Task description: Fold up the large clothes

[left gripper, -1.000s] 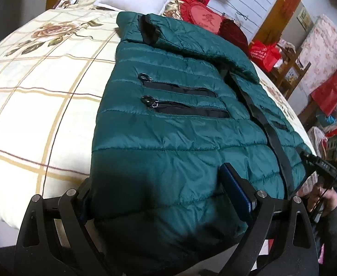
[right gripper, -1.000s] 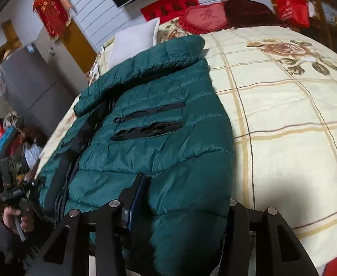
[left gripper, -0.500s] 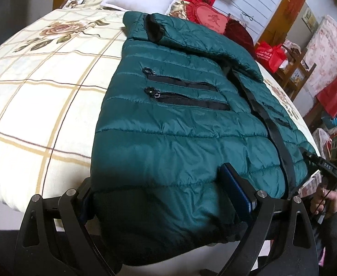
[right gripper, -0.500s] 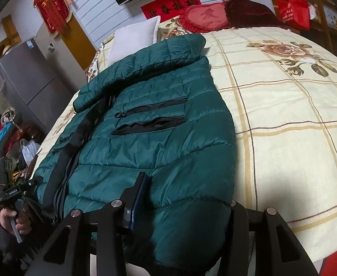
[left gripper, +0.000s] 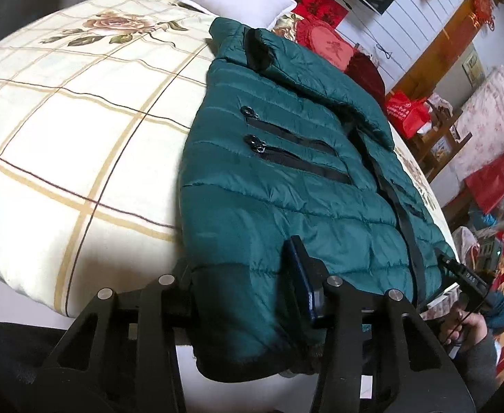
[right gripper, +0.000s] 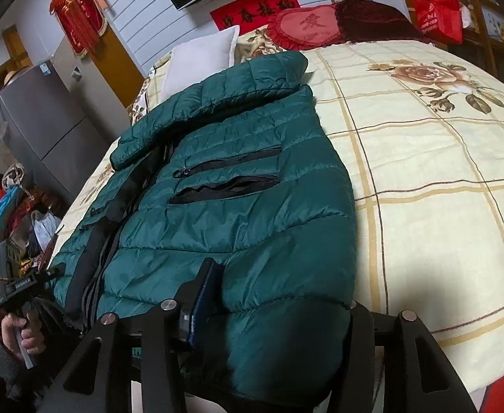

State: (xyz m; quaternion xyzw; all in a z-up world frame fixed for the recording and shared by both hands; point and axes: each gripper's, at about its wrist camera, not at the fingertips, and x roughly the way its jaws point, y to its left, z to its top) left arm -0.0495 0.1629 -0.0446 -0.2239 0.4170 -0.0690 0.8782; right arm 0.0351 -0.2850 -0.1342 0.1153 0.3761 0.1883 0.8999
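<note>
Left gripper (left gripper: 241, 277): held low at the near edge of the bed, fingers spread wide with the jacket's hem bunched between them; a true clamp cannot be told.
Right gripper (right gripper: 279, 292): same low pose at the hem's other corner, fingers wide around the padded fabric; grip likewise unclear.
Jacket (left gripper: 286, 172): green quilted, front up, zip closed, long axis running from the near hem to the far collar, hem hanging over the bed edge.
Bed (left gripper: 62, 120): cream checked cover with roses, jacket lying along its middle.
White pillow (right gripper: 200, 58): at the far end, beyond the collar.
</note>
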